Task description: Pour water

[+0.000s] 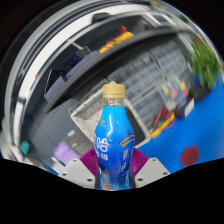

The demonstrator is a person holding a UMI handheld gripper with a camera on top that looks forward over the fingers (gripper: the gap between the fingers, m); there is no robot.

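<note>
Counter [60, 125] fills the frame, tilted, its clutter too blurred for me to name. One bottle [115, 145] stands at lower centre, blue-labelled with a yellow cap [115, 91], and my claw [115, 172] is clamped on its lower body, one finger [80, 170] on each side, two in all. I judge it full, so fairly heavy, and the smooth plastic may slip or dent under pressure. A hold at mid-body would suit pouring best. I see no cup to pour into.
</note>
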